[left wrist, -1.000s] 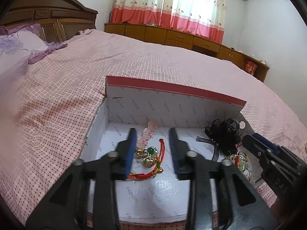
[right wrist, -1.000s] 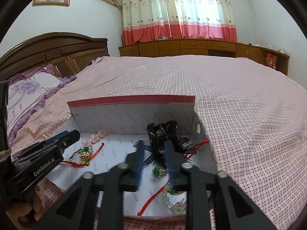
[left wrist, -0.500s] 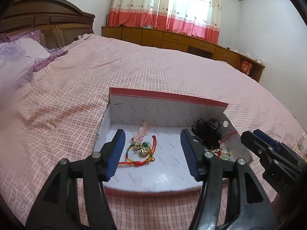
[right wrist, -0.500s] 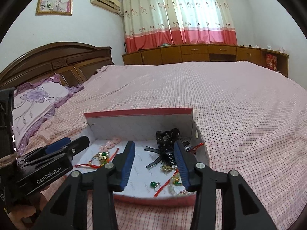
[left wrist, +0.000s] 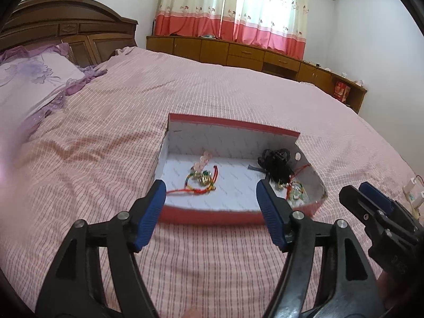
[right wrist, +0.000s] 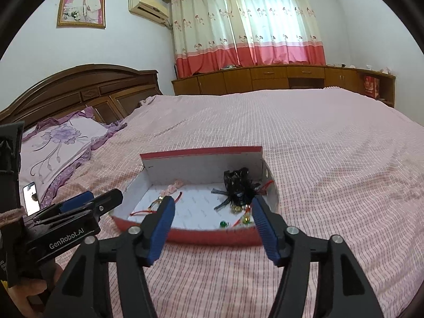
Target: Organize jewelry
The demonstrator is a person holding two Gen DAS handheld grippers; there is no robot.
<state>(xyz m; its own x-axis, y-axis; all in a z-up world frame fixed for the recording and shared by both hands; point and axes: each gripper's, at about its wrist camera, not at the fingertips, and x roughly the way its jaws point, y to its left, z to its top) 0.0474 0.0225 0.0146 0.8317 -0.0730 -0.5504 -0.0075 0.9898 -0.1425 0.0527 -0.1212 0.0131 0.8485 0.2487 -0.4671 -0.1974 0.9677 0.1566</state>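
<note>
Left wrist view, grippers: left gripper [left wrist: 210, 198] jaws opening, nothing between them; right gripper [left wrist: 368, 198] only partly in frame at right.
Left wrist view, jewelry: red cord bracelet [left wrist: 201, 182] and black tangle [left wrist: 277, 165] lie in the red box [left wrist: 212, 216] on the bed [left wrist: 106, 137].
Right wrist view, gripper: jaws opening, empty, short of the box's near wall.
Risk: cords and black strands may snag together when lifted.
Hidden: right-hand pieces partly behind a fingertip; small beads blurred.
</note>
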